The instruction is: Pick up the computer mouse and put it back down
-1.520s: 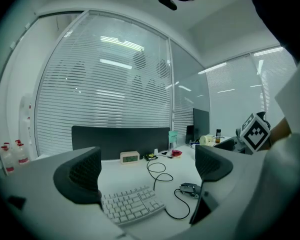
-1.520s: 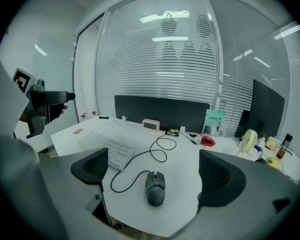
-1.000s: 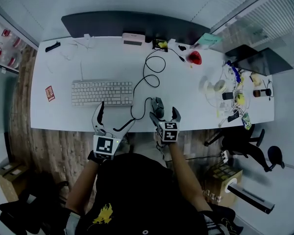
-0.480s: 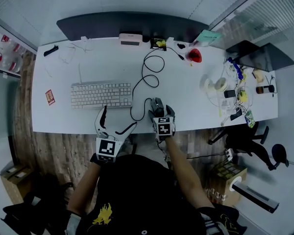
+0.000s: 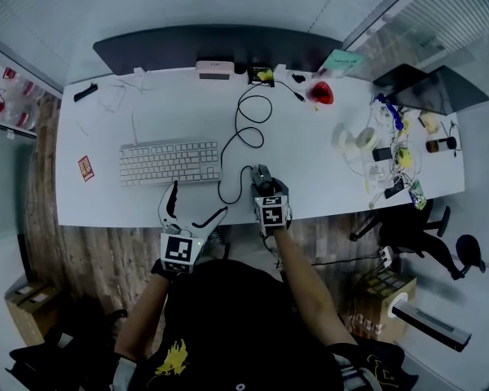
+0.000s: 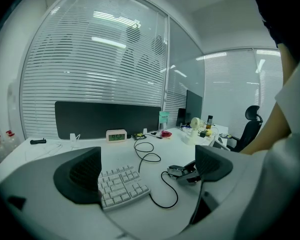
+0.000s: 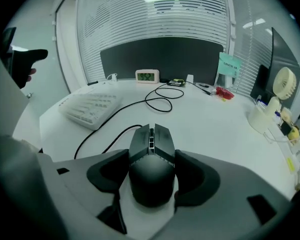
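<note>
The dark wired computer mouse (image 7: 151, 169) lies on the white desk (image 5: 326, 186) near its front edge, right of the keyboard. My right gripper (image 7: 151, 160) points steeply down over it. Its jaws are closing, with the mouse between them and both pads against the mouse's sides. In the head view the right gripper (image 5: 266, 187) covers most of the mouse (image 5: 262, 172). My left gripper (image 5: 198, 198) hovers over the desk's front edge below the keyboard, open with nothing between its fingers. The left gripper view shows the mouse (image 6: 179, 171) off to the right.
A white keyboard (image 5: 169, 161) lies left of the mouse, whose black cable (image 5: 244, 129) loops toward the back. A small clock (image 5: 215, 68) and a dark panel (image 5: 220, 39) stand at the rear. A red object (image 5: 323, 94), a fan (image 5: 354, 143) and clutter fill the right end.
My right gripper has come down onto the mouse and its jaws have narrowed from wide apart to against its sides. The left gripper has stayed put.
</note>
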